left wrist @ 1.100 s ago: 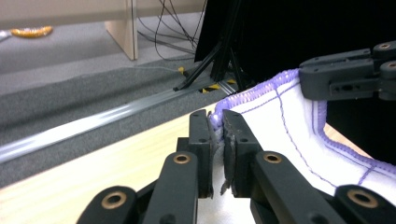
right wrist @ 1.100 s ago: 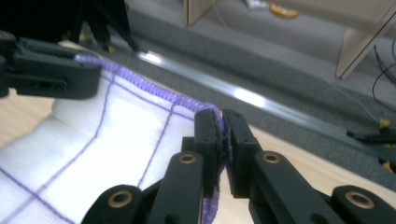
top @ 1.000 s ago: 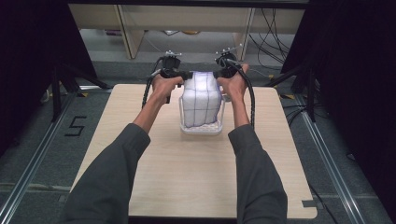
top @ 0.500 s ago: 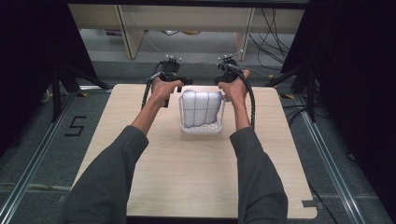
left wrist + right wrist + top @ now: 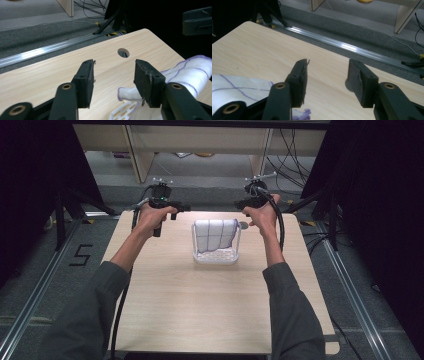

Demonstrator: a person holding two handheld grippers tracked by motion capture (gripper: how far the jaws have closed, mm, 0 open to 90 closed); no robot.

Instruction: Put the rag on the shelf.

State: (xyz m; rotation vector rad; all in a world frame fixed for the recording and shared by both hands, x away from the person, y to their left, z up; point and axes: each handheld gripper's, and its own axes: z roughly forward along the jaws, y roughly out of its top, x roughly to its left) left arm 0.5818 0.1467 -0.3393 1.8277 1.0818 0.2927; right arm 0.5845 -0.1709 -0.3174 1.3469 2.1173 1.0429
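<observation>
A white cloth with purple grid lines (image 5: 214, 234) lies draped over the far side of a small white perforated basket (image 5: 216, 257) at the middle back of the table. My left gripper (image 5: 181, 209) hovers to the left of the cloth and apart from it. Its jaws have just been opening, and nothing is between them (image 5: 115, 75). The cloth (image 5: 190, 72) and the basket rim (image 5: 122, 113) lie to its lower right. My right gripper (image 5: 240, 204) hovers to the right of the cloth, its jaws also just opened and empty (image 5: 328, 72), with the cloth (image 5: 237, 87) at lower left.
The light wooden table (image 5: 200, 305) has a round cable hole (image 5: 244, 225) just right of the basket, also seen as the hole (image 5: 123, 52). Beyond the far edge lie grey floor, a metal rail (image 5: 352, 47), cables and shelf legs.
Both grippers let go of the cloth and opened. They moved apart, the left one further left and the right one to the right. The cloth has settled lower onto the basket.
</observation>
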